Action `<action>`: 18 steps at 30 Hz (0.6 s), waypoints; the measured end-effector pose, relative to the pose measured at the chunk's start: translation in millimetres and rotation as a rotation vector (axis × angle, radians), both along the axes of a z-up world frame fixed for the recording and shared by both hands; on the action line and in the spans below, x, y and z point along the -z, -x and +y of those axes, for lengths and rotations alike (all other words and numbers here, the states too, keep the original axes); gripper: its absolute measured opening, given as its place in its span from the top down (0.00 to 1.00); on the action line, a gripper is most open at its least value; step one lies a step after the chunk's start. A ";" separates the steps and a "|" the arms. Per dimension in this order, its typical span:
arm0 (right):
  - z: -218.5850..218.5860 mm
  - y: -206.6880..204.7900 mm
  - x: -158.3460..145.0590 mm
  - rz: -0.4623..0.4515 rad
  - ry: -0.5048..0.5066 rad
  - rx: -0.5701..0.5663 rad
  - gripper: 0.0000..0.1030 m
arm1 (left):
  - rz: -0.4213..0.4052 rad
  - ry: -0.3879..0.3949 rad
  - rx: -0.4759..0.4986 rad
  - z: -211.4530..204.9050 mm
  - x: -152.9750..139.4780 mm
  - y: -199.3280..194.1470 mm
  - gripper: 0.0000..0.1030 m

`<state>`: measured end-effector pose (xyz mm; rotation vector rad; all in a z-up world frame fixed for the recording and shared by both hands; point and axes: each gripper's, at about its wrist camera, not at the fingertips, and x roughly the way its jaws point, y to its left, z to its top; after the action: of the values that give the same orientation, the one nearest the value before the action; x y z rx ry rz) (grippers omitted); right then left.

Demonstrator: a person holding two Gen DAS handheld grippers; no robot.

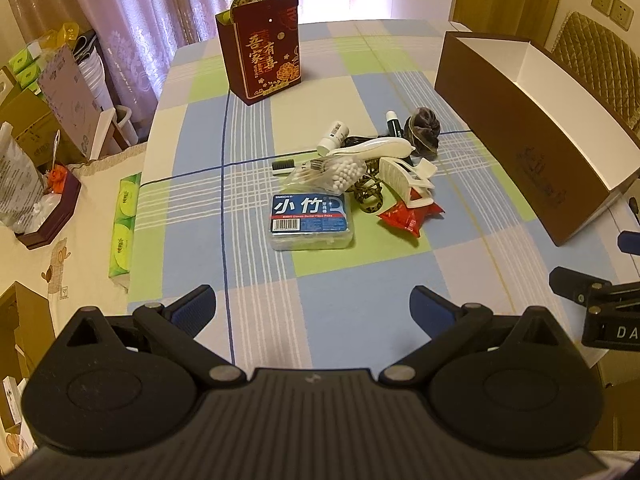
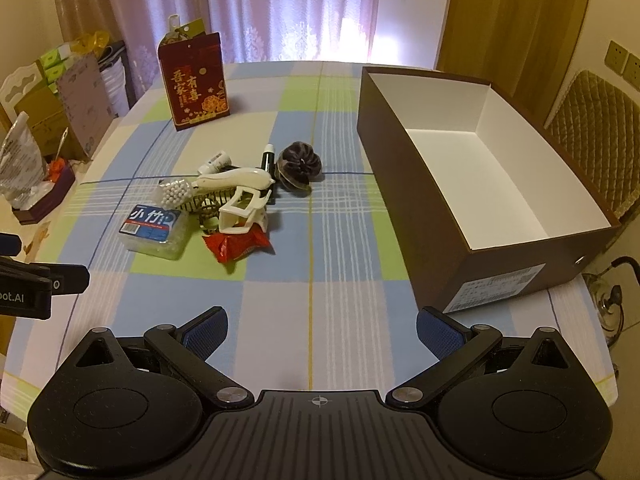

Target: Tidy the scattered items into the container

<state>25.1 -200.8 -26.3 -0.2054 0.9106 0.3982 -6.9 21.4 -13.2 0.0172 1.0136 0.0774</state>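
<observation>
checked pastel tablecloth (image 2: pixel 312 280) | small items heaped mid-table around a blue-labelled clear plastic floss box (image 2: pixel 154 232) | brown cardboard box with white inside (image 2: pixel 472 168) stood empty, well right | left gripper (image 1: pixel 314 304) and right gripper (image 2: pixel 322 328) both spread wide, holding nothing

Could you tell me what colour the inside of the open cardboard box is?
White inside the brown open cardboard box; the right wrist view shows it best.

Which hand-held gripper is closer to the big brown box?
Right. The right hand-held gripper sits near the brown box, close to its front corner; the left hand-held gripper faces the pile, farther from it.
</observation>
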 end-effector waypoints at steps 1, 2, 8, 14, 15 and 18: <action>0.2 0.1 0.1 0.000 0.000 -0.001 0.00 | 0.001 0.000 0.000 0.0 0.0 -0.1 0.01; 0.3 0.1 0.2 0.001 0.000 -0.001 0.00 | 0.002 0.001 0.001 -0.3 -0.1 -0.4 0.01; 0.6 -0.1 0.8 0.002 -0.001 -0.002 0.00 | 0.006 0.001 0.000 -1.4 0.0 -3.0 0.01; 0.2 -5.8 0.8 0.006 -0.001 -0.003 0.00 | 0.008 0.002 -0.002 -2.2 0.9 -5.1 0.01; 0.2 -6.2 0.8 0.006 -0.001 -0.003 0.00 | 0.009 0.002 -0.002 -2.4 1.2 -6.0 0.01; 0.6 -5.7 1.2 0.006 -0.001 -0.003 0.00 | 0.013 0.004 -0.004 -2.3 2.8 -11.1 0.01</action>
<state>30.8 -200.2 -27.5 -0.2053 0.9160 0.4023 4.2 19.1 -16.0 0.0121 1.0272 0.0785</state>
